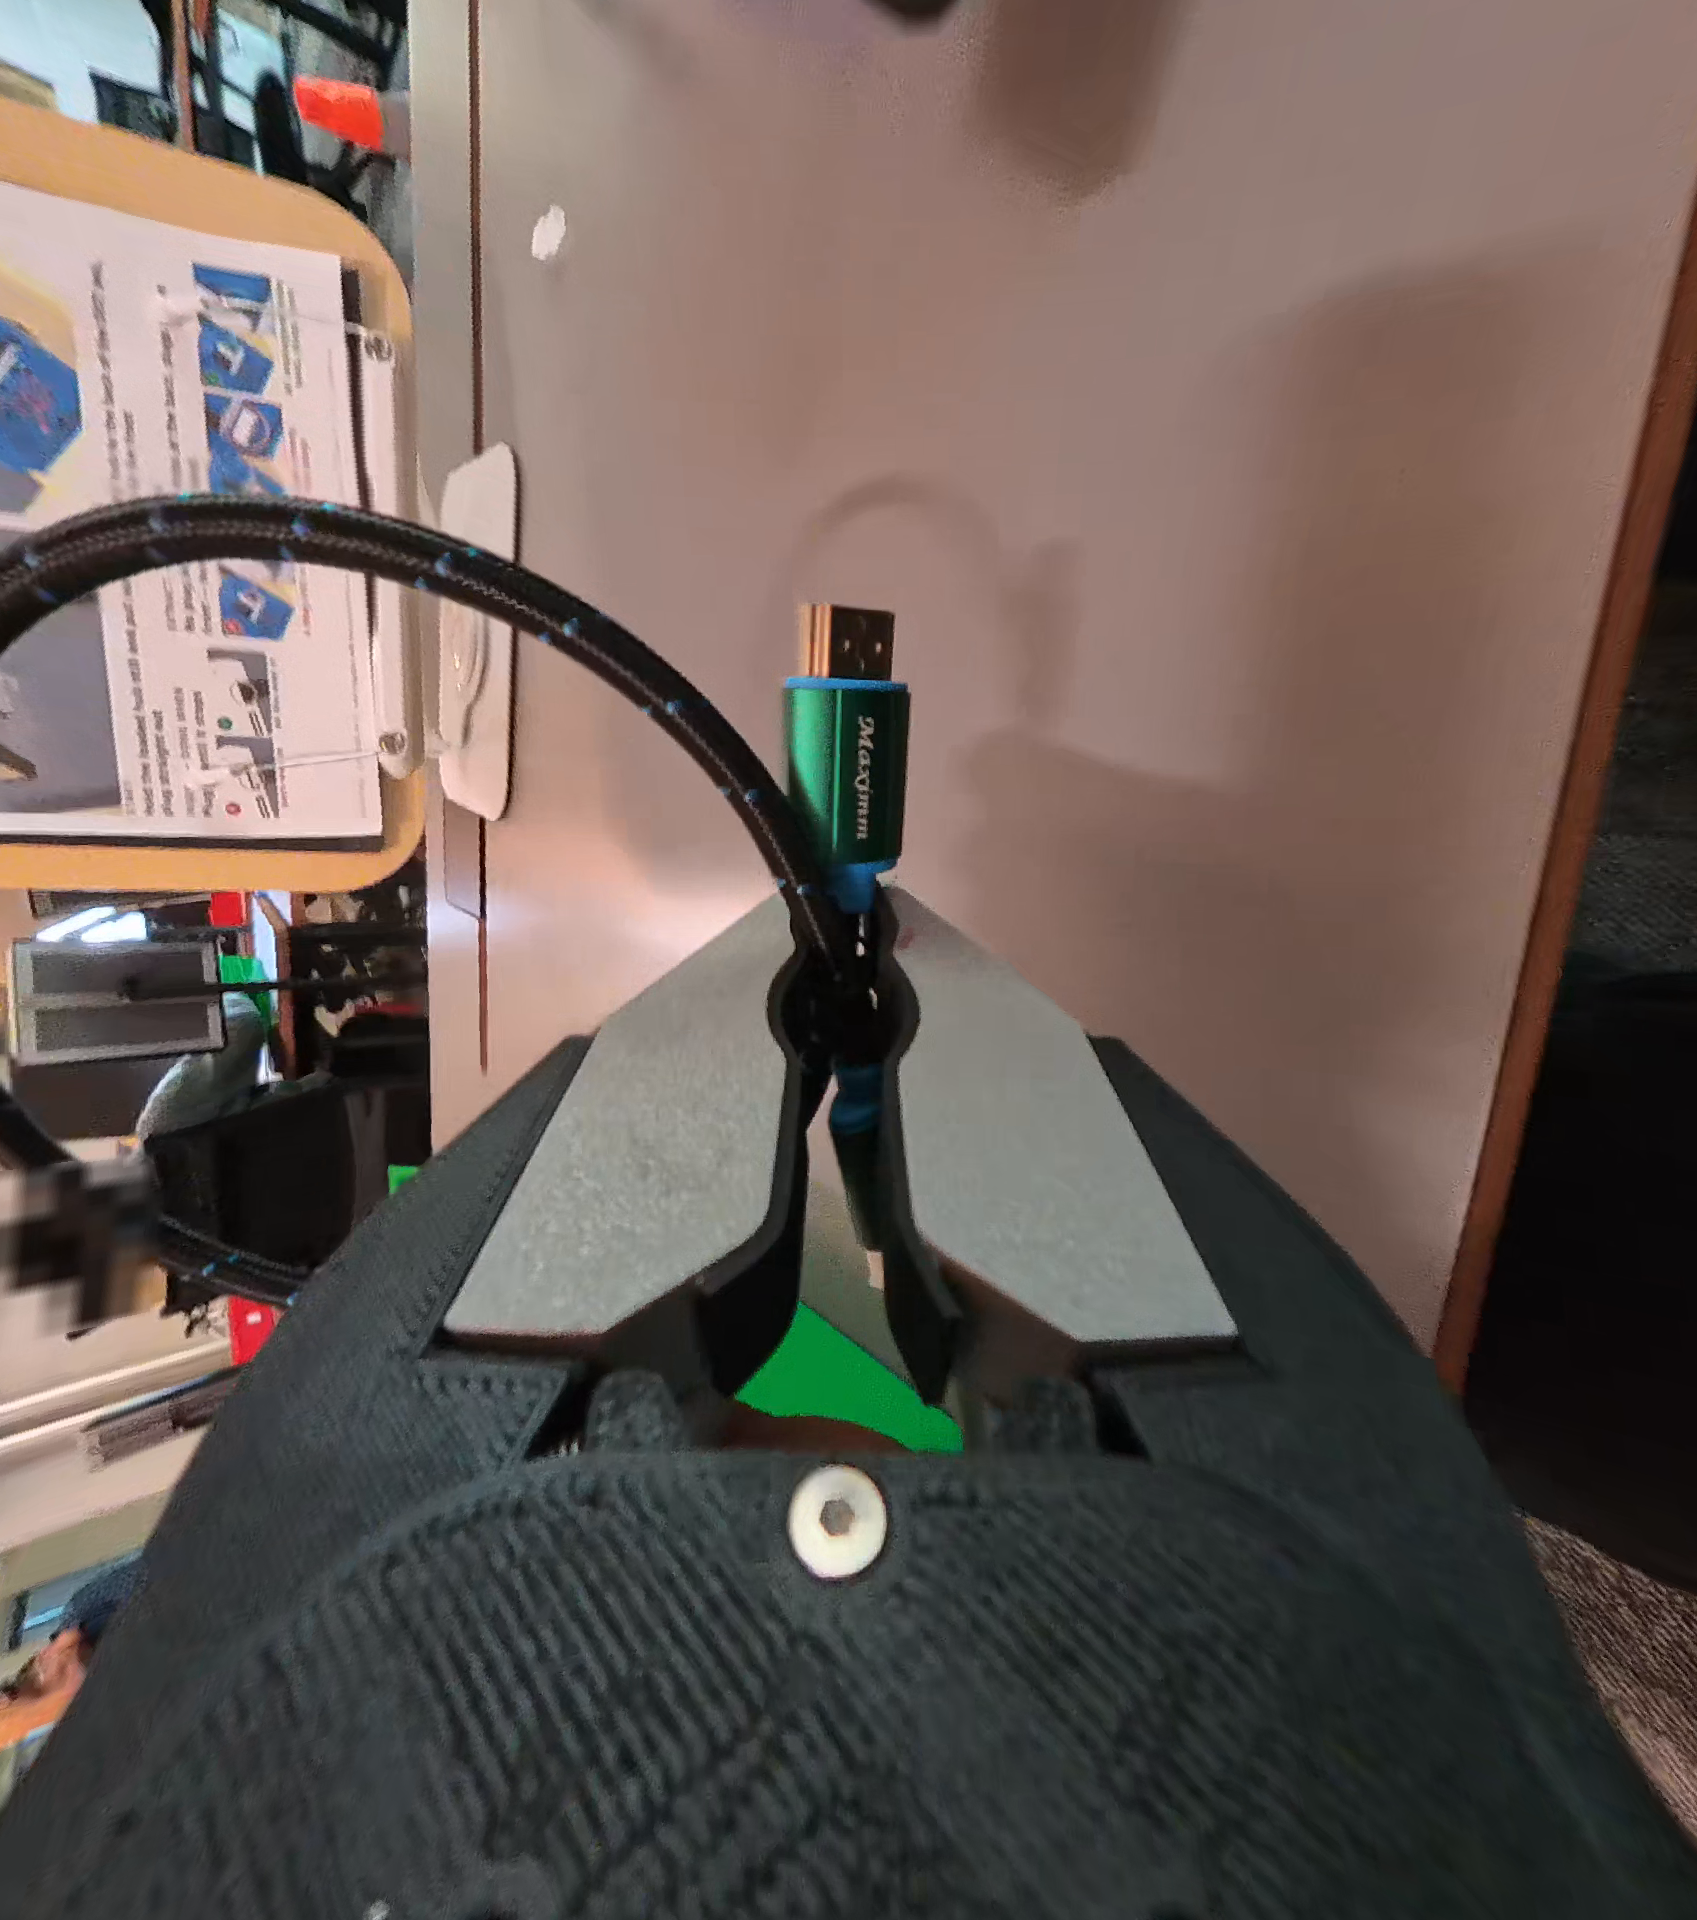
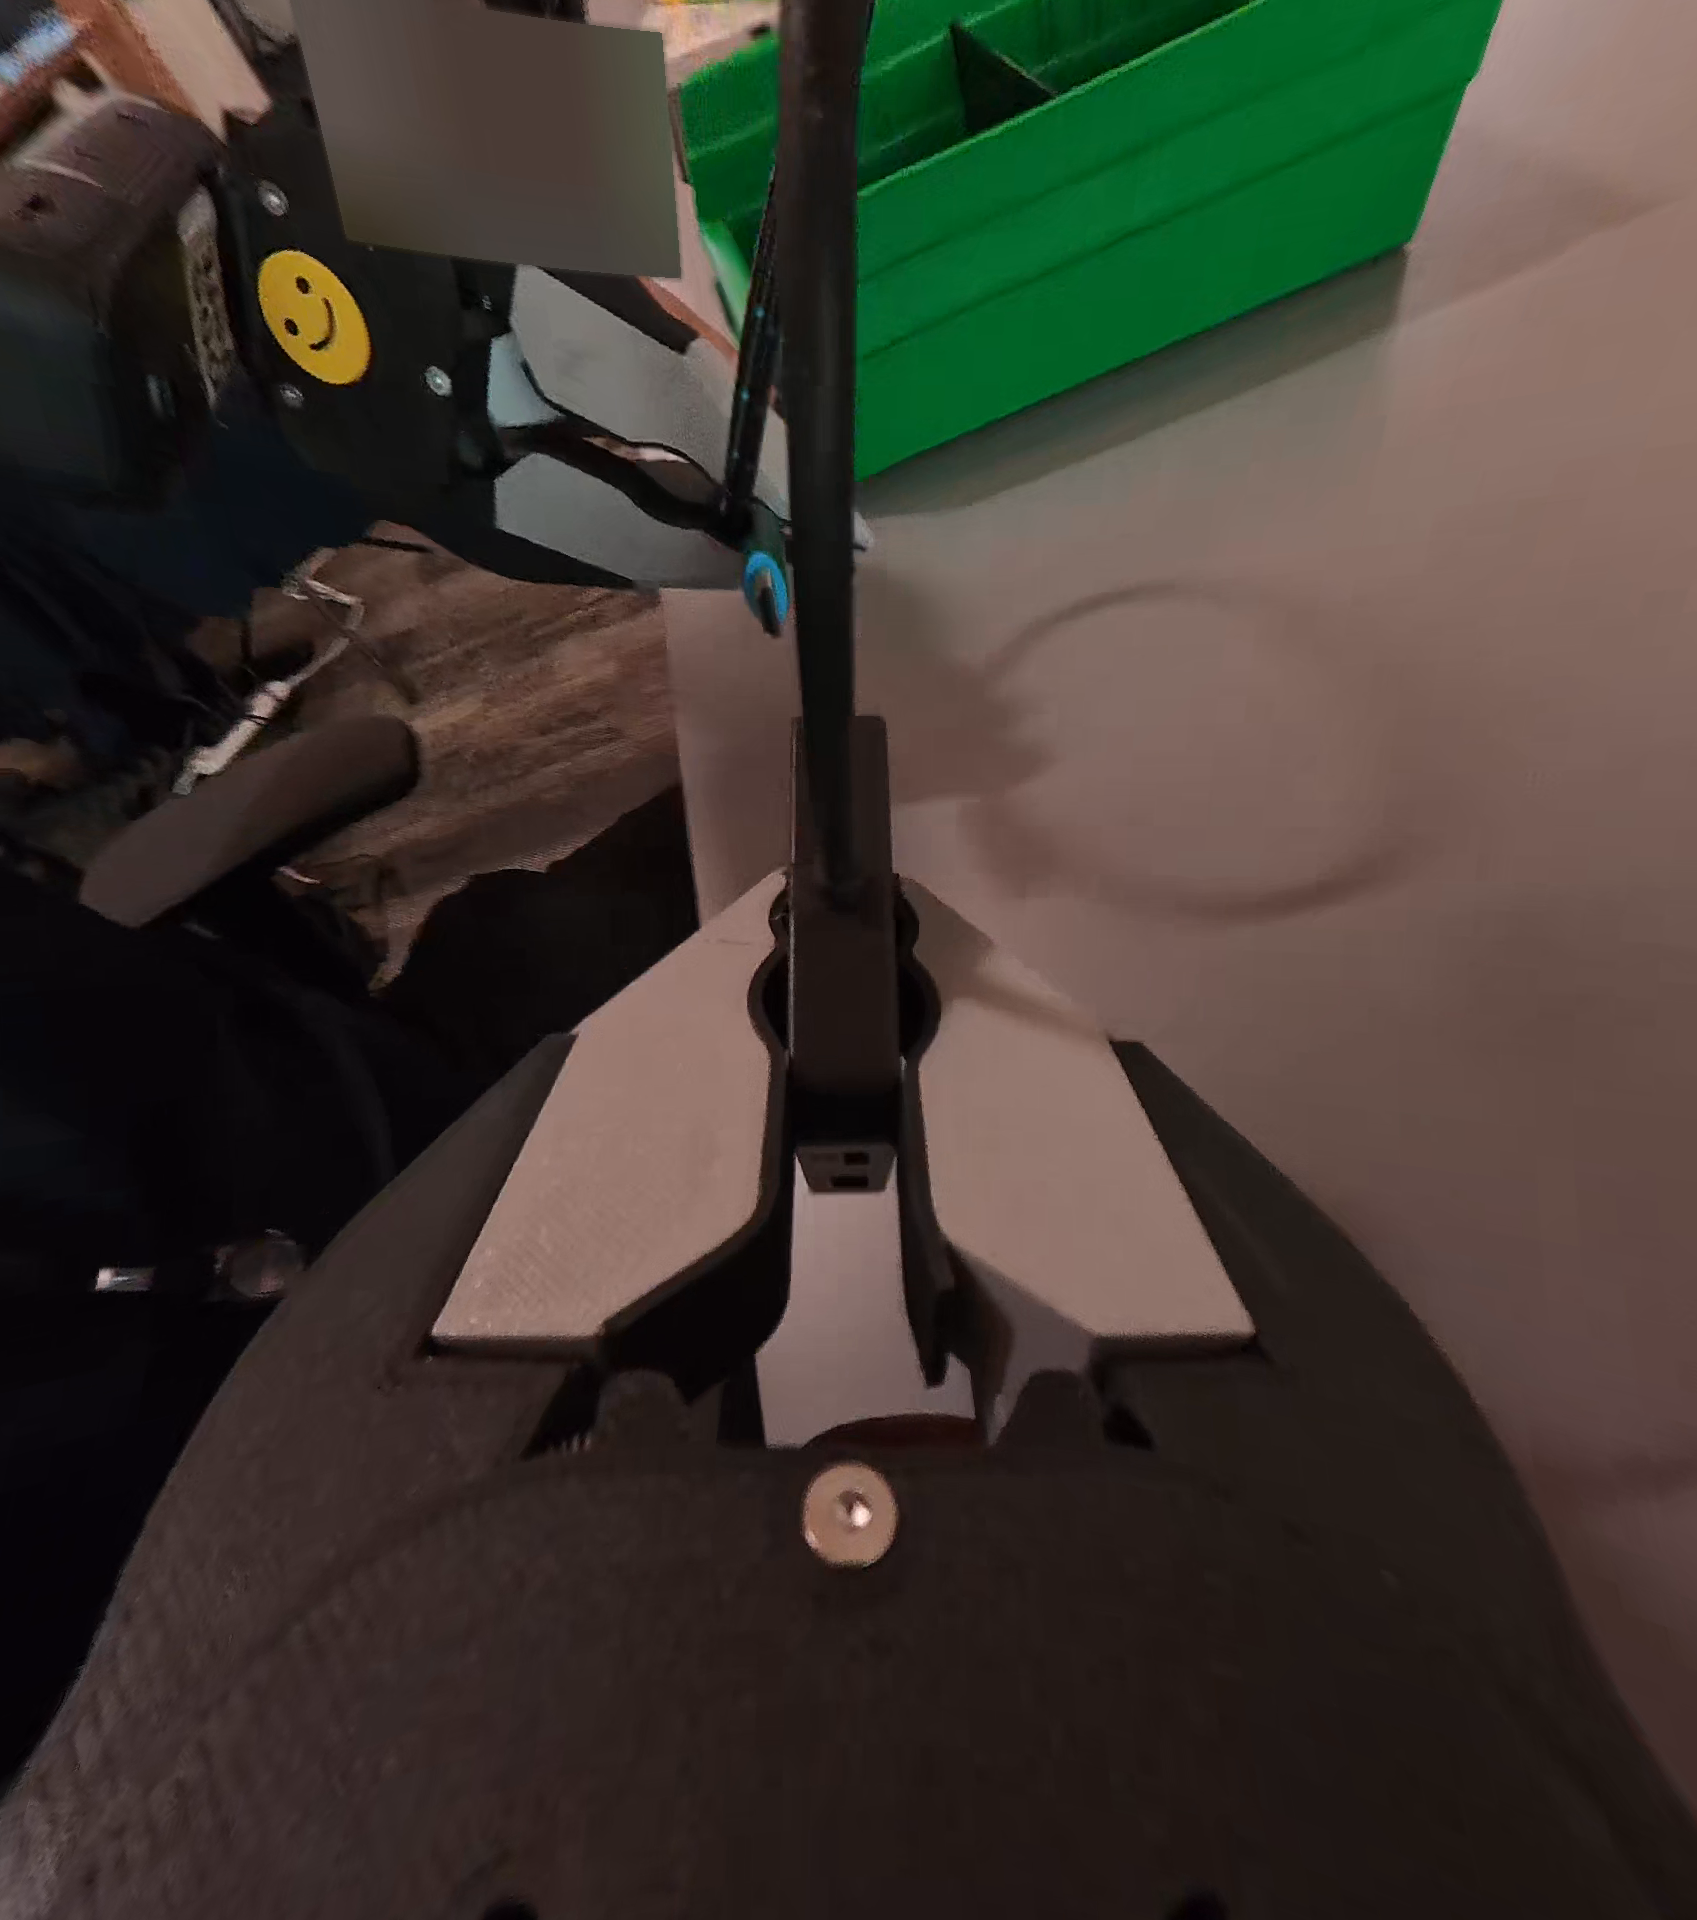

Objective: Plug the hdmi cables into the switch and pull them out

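Observation:
My left gripper (image 1: 849,920) is shut on a black braided HDMI cable (image 1: 231,520), just behind its green connector (image 1: 844,774). The connector sticks out past the fingertips, its gold plug pointing away over the table (image 1: 1187,416). The cable loops off to the left. My right gripper (image 2: 842,909) is shut on the switch (image 2: 844,1029), a small black box whose ports face the camera. A thick black cable (image 2: 823,416) leaves its far end. The left gripper (image 2: 756,540) also shows in the right wrist view, its blue-collared plug (image 2: 764,584) close to the switch's cable.
A green divided bin (image 2: 1083,239) stands on the beige table (image 2: 1395,727) beyond the grippers. The table's wooden edge (image 1: 1633,623) borders dark floor. A board with printed sheets (image 1: 200,520) stands at the far side. A person's dark clothes (image 2: 96,1039) fill the left. My right fingertips sit around 12 centimetres from my left ones.

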A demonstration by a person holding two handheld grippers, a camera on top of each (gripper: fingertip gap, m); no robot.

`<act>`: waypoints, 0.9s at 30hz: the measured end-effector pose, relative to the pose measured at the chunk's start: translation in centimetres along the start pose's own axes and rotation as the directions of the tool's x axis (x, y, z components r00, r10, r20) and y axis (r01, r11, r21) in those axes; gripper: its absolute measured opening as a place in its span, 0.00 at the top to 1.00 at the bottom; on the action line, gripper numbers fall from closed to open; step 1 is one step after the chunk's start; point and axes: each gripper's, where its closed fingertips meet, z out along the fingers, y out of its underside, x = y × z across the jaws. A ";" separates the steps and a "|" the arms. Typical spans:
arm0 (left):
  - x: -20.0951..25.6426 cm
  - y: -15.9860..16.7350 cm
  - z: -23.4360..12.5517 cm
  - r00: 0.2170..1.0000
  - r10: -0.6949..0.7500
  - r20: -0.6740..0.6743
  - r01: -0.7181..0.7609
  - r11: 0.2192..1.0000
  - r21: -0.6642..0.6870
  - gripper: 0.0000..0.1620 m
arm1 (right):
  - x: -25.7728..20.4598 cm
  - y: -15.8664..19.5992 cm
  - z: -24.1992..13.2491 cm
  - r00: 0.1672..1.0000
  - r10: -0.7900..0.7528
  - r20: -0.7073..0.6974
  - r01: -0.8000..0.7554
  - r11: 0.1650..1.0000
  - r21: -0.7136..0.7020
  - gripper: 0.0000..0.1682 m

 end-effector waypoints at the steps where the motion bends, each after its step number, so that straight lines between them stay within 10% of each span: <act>1: 0.1 0.4 0.1 1.000 -0.011 -0.004 0.011 1.000 -0.012 0.97 | 0.3 0.2 -0.4 0.999 -0.015 -0.039 0.014 1.000 -0.007 0.92; 13: 0.7 -2.5 2.4 0.985 -0.105 0.134 0.089 0.988 0.124 0.96 | 4.1 0.7 -15.7 0.887 0.033 -0.461 0.008 0.996 0.086 0.92; 27: 1.4 -5.8 2.9 0.983 -0.109 0.145 0.081 0.979 0.190 0.96 | 21.5 1.3 -32.6 0.477 0.008 -0.879 -0.199 0.975 -0.100 0.92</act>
